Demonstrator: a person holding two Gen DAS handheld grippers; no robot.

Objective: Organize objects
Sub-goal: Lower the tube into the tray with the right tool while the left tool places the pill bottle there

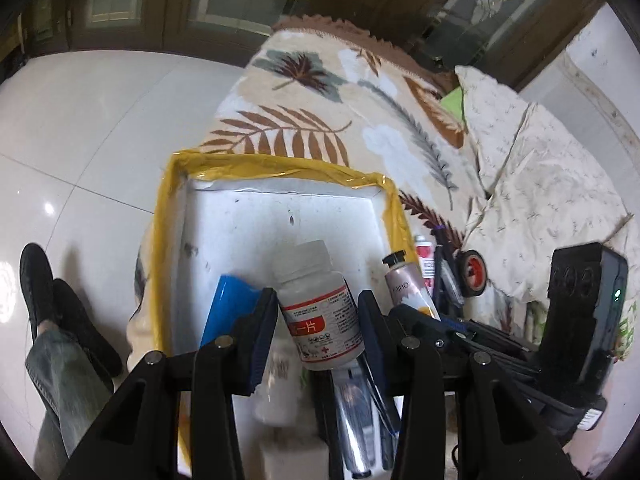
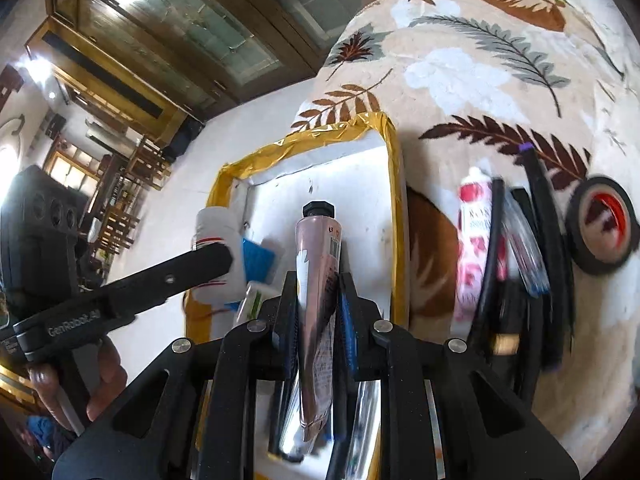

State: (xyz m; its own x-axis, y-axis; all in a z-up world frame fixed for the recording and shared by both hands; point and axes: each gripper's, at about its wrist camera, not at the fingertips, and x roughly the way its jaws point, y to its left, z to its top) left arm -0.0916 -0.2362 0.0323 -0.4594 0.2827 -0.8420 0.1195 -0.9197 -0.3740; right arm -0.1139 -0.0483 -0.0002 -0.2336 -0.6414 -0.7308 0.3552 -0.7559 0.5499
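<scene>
My left gripper (image 1: 318,306) is shut on a white pill bottle (image 1: 308,268) with a red label, held tilted above a white box with a yellow-taped rim (image 1: 280,168). In the box lie a blue packet (image 1: 230,308) and a silvery packet (image 1: 352,400). My right gripper (image 2: 318,284) is shut on a pink tube (image 2: 318,240) with a black cap, held cap-forward over the same box (image 2: 304,144). The tube (image 1: 404,288) also shows in the left wrist view, just right of the bottle. The bottle (image 2: 212,220) shows at left in the right wrist view.
The box rests on a leaf-patterned blanket (image 2: 460,68). Right of it lie a rose-printed tube (image 2: 474,240), several black pens (image 2: 540,240) and a black tape roll (image 2: 604,224). A crumpled cloth (image 1: 540,160) lies beyond. A person's shoes (image 1: 40,280) stand on the tiled floor (image 1: 100,120).
</scene>
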